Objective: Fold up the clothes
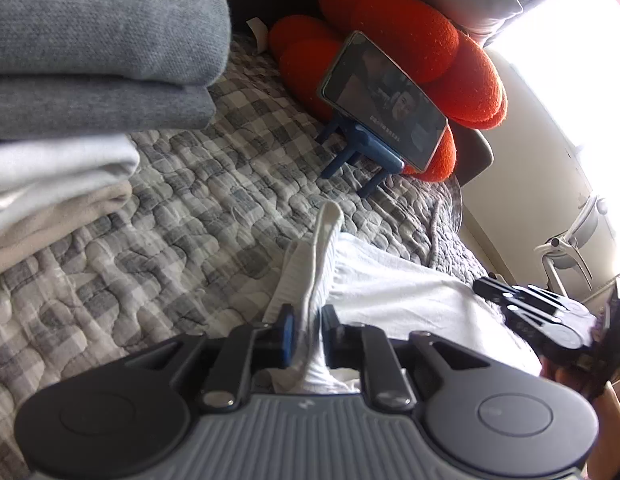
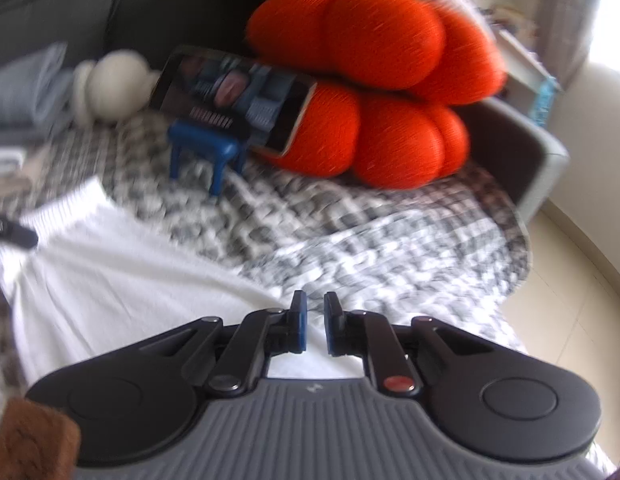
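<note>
A white garment [image 1: 390, 292] [image 2: 130, 280] lies spread on the checked quilt [image 1: 190, 200]. Its ribbed waistband [image 1: 322, 240] runs up between the fingers of my left gripper [image 1: 309, 316]. The jaws stand a little apart, and a thin dark gap shows beside the right pad, so they do not clamp the band. My right gripper [image 2: 315, 304] hovers over the garment's near right edge, open by a narrow slit with nothing in it. It also shows at the right of the left wrist view, as the right gripper [image 1: 486, 292].
Folded grey, white and beige clothes [image 1: 90, 60] are stacked at the left. A phone on a blue stand [image 1: 384, 100] [image 2: 234, 100] leans against an orange cushion [image 1: 410, 36] [image 2: 390, 60]. The quilt's edge [image 2: 510, 260] drops to the floor at the right.
</note>
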Motion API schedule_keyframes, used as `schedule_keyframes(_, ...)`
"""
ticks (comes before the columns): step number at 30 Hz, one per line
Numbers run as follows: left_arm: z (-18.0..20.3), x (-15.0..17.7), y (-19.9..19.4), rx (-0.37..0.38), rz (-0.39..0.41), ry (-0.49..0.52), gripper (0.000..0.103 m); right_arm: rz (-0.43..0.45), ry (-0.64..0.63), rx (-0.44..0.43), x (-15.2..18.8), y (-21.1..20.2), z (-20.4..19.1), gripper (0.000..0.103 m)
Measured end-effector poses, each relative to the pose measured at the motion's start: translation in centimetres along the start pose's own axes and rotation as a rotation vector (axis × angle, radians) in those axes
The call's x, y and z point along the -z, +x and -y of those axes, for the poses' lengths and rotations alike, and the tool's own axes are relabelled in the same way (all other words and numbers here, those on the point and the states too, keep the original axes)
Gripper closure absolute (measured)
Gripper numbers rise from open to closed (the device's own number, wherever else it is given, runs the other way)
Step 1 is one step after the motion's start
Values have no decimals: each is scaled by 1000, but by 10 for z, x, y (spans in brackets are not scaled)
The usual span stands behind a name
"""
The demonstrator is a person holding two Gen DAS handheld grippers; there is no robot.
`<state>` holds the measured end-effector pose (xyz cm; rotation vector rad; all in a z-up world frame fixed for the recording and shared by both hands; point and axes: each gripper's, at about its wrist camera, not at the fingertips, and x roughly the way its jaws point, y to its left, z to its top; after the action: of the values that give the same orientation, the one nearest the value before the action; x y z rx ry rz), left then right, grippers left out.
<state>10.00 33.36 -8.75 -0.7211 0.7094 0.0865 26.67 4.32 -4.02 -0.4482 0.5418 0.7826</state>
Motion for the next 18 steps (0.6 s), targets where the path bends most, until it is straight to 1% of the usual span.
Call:
schedule_keyframes(2,1,-1,-7,6,7,1,75,27,61,-12,-1,-28,8,70)
schedule_keyframes(3,1,-2,-10,9,11,2,74,40,90,-18,-1,-42,12,60)
schedule_keyframes(6,4,-2,-18,19,19,11,72,72,202,-31,4,-93,28,59)
schedule_keyframes(9,12,3,-17,29,19,45,71,82,361,-39,18,-136,47,59)
schedule_keyframes(12,22,13,-9,10,2,94,71,38,446,-54,49,-165,50,59)
schedule_keyframes(13,25,16,-6,-3,-4,114,75,5,442,-46,60,-168,48,59)
schedule_keyframes(15,28,21,-2,-40,-12,153,86,-68,452,-47,80,-168,48,59)
schedule_keyframes(16,28,22,0,-63,-18,163,97,-108,473,-60,90,-166,49,59)
schedule_keyframes(18,23,20,0,-70,-22,144,97,-174,487,-109,105,-161,51,59)
